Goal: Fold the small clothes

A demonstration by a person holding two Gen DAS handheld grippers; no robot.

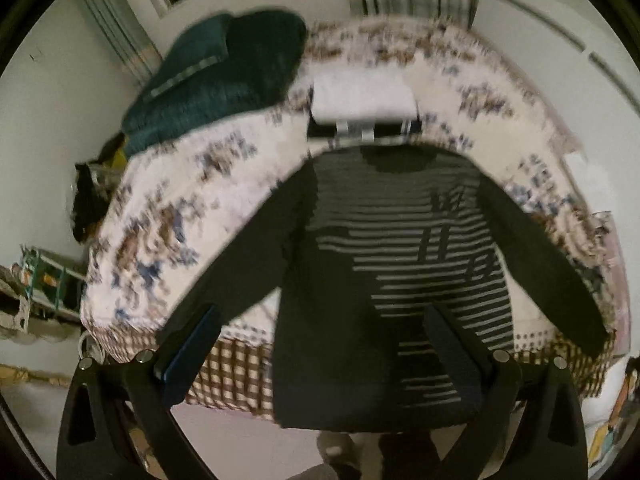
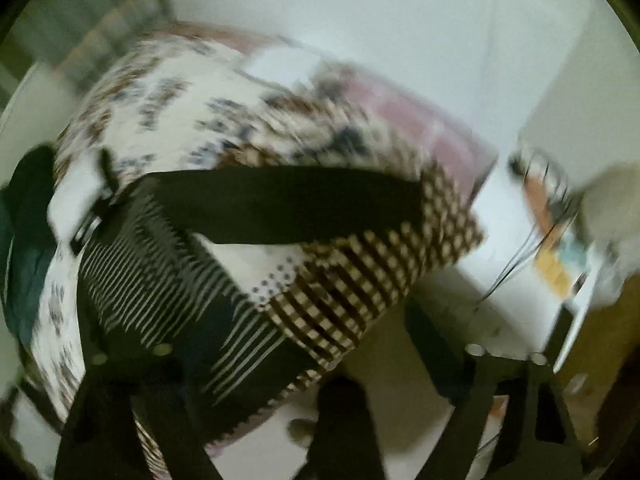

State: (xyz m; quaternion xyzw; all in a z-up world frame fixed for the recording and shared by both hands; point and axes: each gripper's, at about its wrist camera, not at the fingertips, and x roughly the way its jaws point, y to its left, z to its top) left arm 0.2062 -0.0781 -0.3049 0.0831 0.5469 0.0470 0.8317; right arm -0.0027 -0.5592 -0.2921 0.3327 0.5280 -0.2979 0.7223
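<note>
A small dark sweater with grey stripes (image 1: 404, 248) lies flat on the bed, both dark sleeves spread out and its hem hanging over the near edge. My left gripper (image 1: 324, 320) is open above the hem, holding nothing. In the blurred right wrist view the same sweater (image 2: 168, 272) lies at the lower left, with its right sleeve (image 2: 288, 204) stretched across the bed. My right gripper (image 2: 316, 320) is open and empty, hovering off the bed's corner over the floor.
The bed has a floral cover (image 1: 168, 208) and a brown checked skirt (image 1: 232, 376). A folded white and dark garment (image 1: 362, 108) lies beyond the sweater's collar. A dark green blanket (image 1: 224, 76) sits at the far left. A white stand with wires (image 2: 560, 240) is at right.
</note>
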